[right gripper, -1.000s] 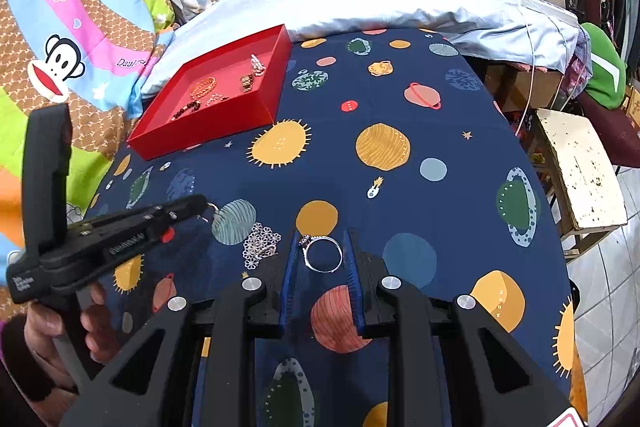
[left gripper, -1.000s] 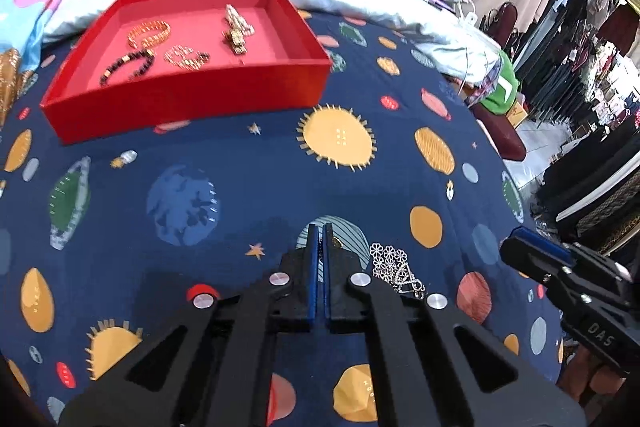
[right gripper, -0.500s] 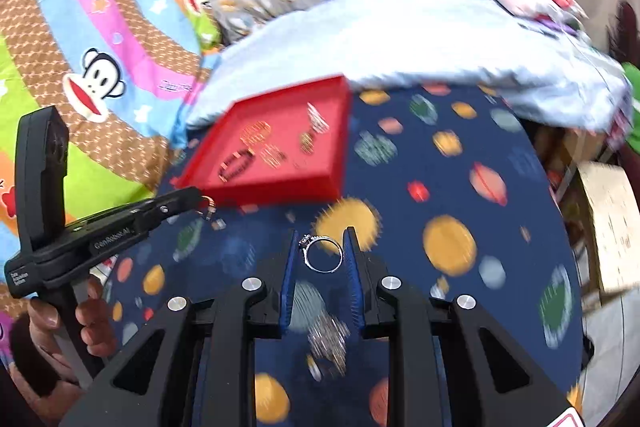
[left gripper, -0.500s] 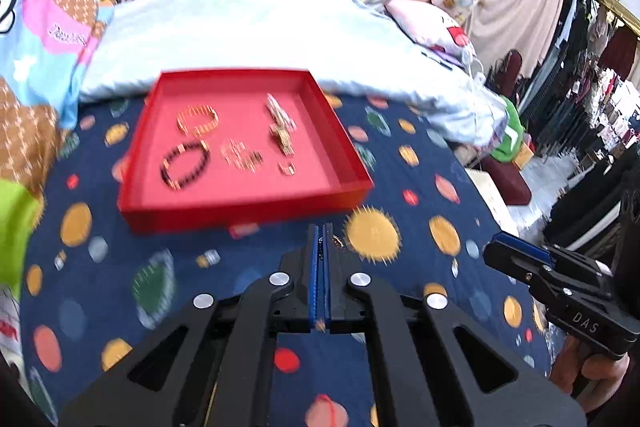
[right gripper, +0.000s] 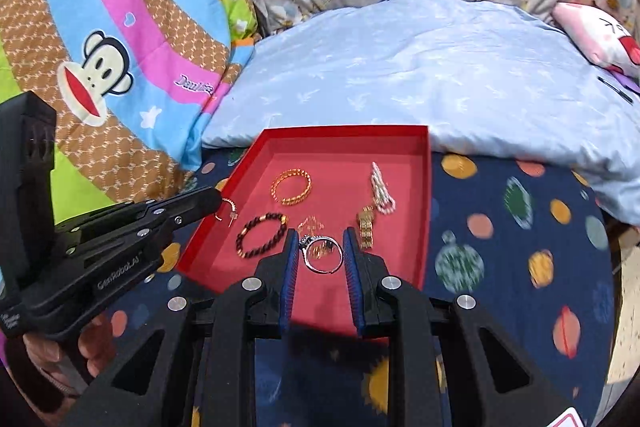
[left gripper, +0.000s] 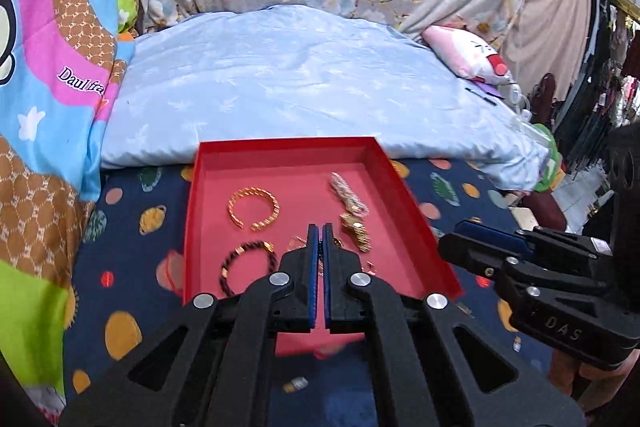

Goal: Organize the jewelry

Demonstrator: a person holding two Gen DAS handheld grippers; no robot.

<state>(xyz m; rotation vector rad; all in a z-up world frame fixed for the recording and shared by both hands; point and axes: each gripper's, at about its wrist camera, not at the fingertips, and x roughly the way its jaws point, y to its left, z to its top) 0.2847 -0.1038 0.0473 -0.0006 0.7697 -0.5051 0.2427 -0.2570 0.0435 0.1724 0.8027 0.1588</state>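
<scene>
A second ago both grippers hung low over the planet-print cloth (right gripper: 500,267) with the red tray (left gripper: 404,195) far off; now both hover over the tray's near edge. The right gripper (right gripper: 322,254) clamps a silver ring (right gripper: 323,254) between its pads, and the left gripper (left gripper: 319,239) is pressed shut, its tips in its own view hiding the small hoop (right gripper: 228,211) that the right view shows dangling there. Beyond lie the bracelets (left gripper: 253,207), the far chain blurred.
</scene>
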